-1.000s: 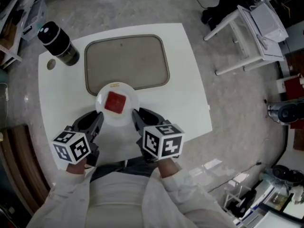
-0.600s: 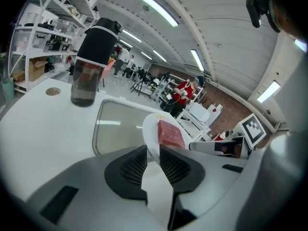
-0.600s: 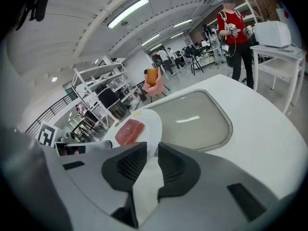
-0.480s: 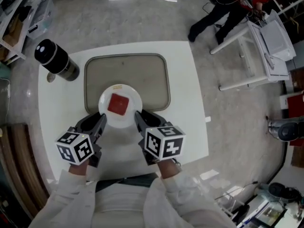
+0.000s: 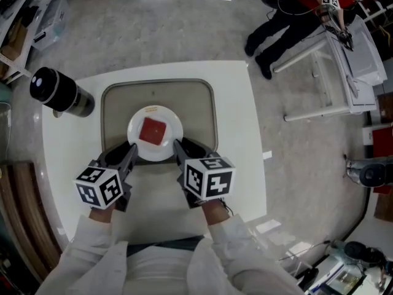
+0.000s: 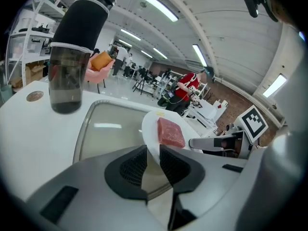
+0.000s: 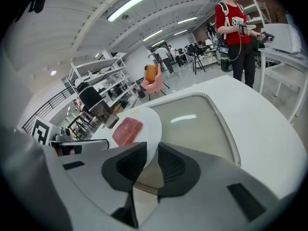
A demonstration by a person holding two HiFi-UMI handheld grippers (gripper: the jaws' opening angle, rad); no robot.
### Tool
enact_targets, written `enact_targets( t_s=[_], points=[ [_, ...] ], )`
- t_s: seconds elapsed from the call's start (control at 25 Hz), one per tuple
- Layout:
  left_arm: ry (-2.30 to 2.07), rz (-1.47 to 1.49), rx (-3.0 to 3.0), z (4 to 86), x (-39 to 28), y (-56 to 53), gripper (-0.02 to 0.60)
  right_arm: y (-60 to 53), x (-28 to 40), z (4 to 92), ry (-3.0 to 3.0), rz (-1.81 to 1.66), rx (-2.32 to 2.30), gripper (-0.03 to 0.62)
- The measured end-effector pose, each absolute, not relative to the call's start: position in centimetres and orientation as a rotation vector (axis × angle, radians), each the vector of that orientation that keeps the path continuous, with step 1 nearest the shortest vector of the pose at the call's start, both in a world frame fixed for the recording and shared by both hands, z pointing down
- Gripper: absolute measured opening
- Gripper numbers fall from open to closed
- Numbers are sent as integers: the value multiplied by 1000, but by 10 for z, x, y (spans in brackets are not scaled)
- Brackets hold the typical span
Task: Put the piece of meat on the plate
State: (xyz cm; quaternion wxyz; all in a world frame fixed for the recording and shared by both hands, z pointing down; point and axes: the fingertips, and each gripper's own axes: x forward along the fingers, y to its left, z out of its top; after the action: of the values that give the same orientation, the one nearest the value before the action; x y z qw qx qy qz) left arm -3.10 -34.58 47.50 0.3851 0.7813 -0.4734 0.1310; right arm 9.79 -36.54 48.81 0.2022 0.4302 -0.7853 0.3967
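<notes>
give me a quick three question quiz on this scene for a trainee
1. True or false: the meat lies on the plate.
2. What do the left gripper and the right gripper clamp? A) the meat B) the plate's rim C) nothing
3. In the head view, what stands on the table left of the tray?
Key: 1 true; 2 B; 3 the black flask.

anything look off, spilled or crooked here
Nothing stands out. The meat lies flat, centred on the white plate. The left tool and right tool each clamp the plate's near rim over the tray. The bottle stands upright. No spills.
</notes>
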Motion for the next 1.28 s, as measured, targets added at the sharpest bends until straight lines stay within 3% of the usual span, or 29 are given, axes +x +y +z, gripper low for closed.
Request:
enact_targets(
  t_s=[1.28],
  points=[
    [-1220, 475, 1885, 521, -36, -383, 87, -402, 89, 530, -2044, 1092, 1193, 81]
  ],
)
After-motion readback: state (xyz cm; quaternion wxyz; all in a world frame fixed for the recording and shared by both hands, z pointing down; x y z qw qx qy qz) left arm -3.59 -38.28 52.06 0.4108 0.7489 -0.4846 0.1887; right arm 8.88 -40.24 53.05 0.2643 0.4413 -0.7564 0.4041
